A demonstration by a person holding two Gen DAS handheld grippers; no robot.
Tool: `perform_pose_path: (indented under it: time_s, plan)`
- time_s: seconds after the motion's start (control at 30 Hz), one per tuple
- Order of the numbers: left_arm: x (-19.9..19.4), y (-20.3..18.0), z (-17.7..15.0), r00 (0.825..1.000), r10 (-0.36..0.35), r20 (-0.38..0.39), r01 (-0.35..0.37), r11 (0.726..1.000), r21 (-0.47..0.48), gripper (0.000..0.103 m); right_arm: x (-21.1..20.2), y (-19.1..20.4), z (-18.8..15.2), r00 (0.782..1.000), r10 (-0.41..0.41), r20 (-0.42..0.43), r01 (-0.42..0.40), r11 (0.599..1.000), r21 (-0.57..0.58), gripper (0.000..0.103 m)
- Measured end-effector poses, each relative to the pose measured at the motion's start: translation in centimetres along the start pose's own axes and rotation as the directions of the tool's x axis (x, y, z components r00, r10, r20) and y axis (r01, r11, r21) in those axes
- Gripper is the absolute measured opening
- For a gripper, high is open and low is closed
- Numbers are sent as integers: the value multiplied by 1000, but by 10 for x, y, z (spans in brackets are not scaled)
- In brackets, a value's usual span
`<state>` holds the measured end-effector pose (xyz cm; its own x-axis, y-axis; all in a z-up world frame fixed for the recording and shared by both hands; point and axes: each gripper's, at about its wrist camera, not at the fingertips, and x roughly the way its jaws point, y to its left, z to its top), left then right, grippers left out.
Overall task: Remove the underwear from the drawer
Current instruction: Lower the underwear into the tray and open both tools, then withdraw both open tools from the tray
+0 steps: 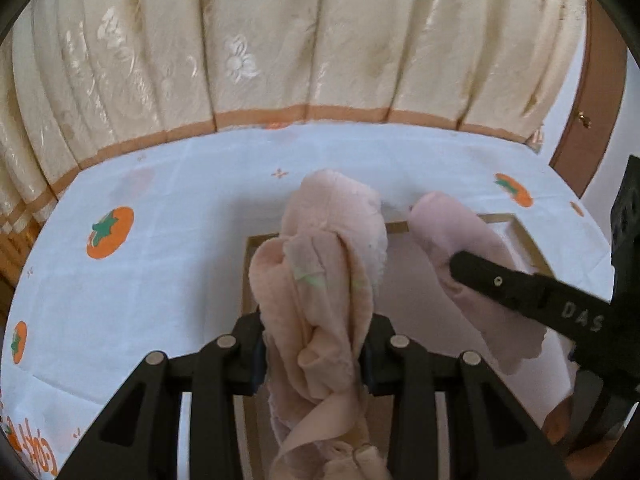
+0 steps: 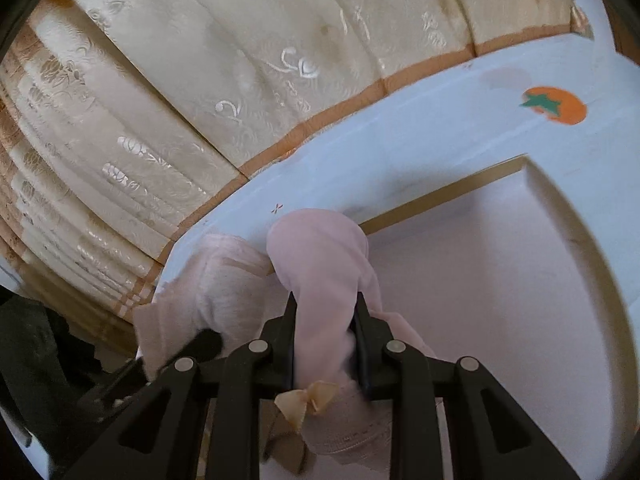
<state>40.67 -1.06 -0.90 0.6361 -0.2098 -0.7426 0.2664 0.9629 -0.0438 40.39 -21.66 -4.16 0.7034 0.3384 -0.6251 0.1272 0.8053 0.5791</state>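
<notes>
Your left hand-held gripper (image 1: 314, 354) is clamped on a bunched peach-pink pair of underwear (image 1: 320, 280), lifted above the open drawer (image 1: 524, 240), whose wood-edged rim and pale floor show behind the cloth. Your right hand-held gripper (image 2: 324, 344) is closed on a second, lilac-pink pair of underwear (image 2: 320, 264) with a small beige bow (image 2: 308, 400) hanging at its lower part, also over the drawer's near end. Beyond the drawer lies a white cloth printed with orange persimmons (image 1: 110, 232) covering the desk (image 1: 168, 208), with a cream curtain (image 1: 280, 40) behind
</notes>
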Motion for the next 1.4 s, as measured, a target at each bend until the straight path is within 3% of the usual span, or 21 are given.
perform_pose_path:
  time_s: [0.1,0.13,0.23,0.3,0.4,0.47,0.6,0.73,0.87,0.97,1.1,1.17,1.3,1.33,1.4]
  plan:
    - [9,5,-1,999,-29,-23,29,1000,-13,50,19,-7,3,993,88,-82,-81,993,88,43]
    - [9,6,-1,999,-47,-26,47,999,-19,59,23,-8,2,988,122,-99,-112,988,106,51]
    - [-6,13,3,995,-99,15,99,993,-57,78,20,-8,0,975,199,-94,-187,975,122,54]
    - [-22,15,5,993,-105,51,108,992,-67,82,6,-3,0,970,233,-73,-224,968,110,54]
    - [-53,21,2,992,-56,109,61,997,-45,88,-24,14,-3,976,215,-42,-215,977,12,54]
    - [-70,23,-6,991,-13,134,17,1000,-24,93,-47,27,-12,978,207,-26,-208,972,-111,54]
    - [-89,29,-31,989,59,138,-58,998,-13,93,-65,45,-38,977,206,-52,-212,921,-327,54]
    - [-105,35,-61,989,66,132,-65,998,-18,93,-49,64,-69,983,116,-146,-173,859,-482,54]
    - [-121,39,-82,986,86,145,-84,996,-22,93,-36,88,-90,983,78,-164,-160,802,-575,54]
    - [-130,43,-92,982,116,147,-114,993,-22,93,-11,96,-95,979,-30,-201,-103,781,-616,54]
    - [-136,46,-105,983,129,133,-128,992,-17,93,18,99,-102,967,-105,-232,-72,760,-646,54]
    - [-139,47,-112,983,131,129,-130,991,-20,93,21,97,-103,971,-126,-201,-38,753,-657,42]
    - [-144,50,-124,987,106,122,-101,994,-50,93,17,91,-97,974,-76,-216,-70,799,-597,22]
    - [-145,50,-126,987,102,122,-95,994,-60,93,14,90,-97,974,-72,-213,-69,806,-588,10]
    - [-146,48,-130,988,94,120,-86,994,-69,93,-1,85,-95,977,-46,-209,-81,824,-561,8]
